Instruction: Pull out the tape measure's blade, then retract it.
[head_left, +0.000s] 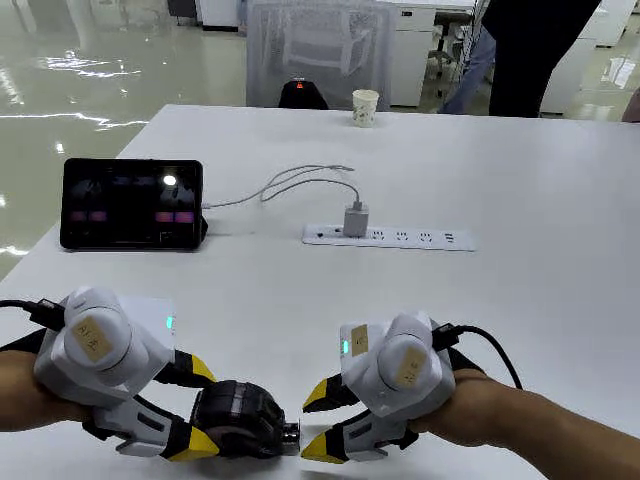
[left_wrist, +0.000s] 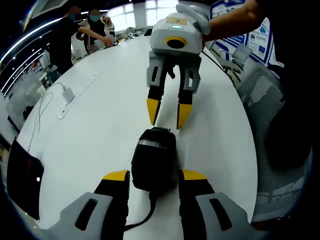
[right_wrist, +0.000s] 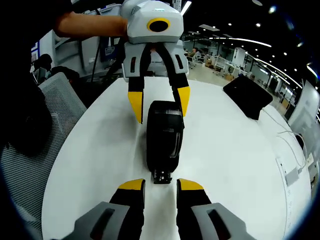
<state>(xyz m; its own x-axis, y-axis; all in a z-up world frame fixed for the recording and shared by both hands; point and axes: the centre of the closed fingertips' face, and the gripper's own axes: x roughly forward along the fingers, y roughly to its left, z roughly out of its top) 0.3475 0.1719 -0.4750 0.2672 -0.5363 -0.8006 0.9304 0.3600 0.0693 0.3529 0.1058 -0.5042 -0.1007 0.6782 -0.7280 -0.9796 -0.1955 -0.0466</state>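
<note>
A black tape measure (head_left: 245, 418) lies on the white table (head_left: 500, 300) near its front edge. My left gripper (head_left: 200, 408) is shut on its body, a yellow-tipped finger on each side, as the left gripper view shows around the case (left_wrist: 153, 159). The small blade tab (right_wrist: 161, 176) sticks out of the case (right_wrist: 164, 132) toward my right gripper (right_wrist: 161, 186). That gripper (head_left: 318, 422) is open, its two tips level with the tab and apart from it. The blade is wound in.
A dark tablet (head_left: 132, 203) stands at the left. A white power strip (head_left: 390, 237) with a charger and grey cable lies mid-table. A paper cup (head_left: 366, 107) sits at the far edge, with a mesh chair (head_left: 318, 50) and a standing person (head_left: 530, 50) behind.
</note>
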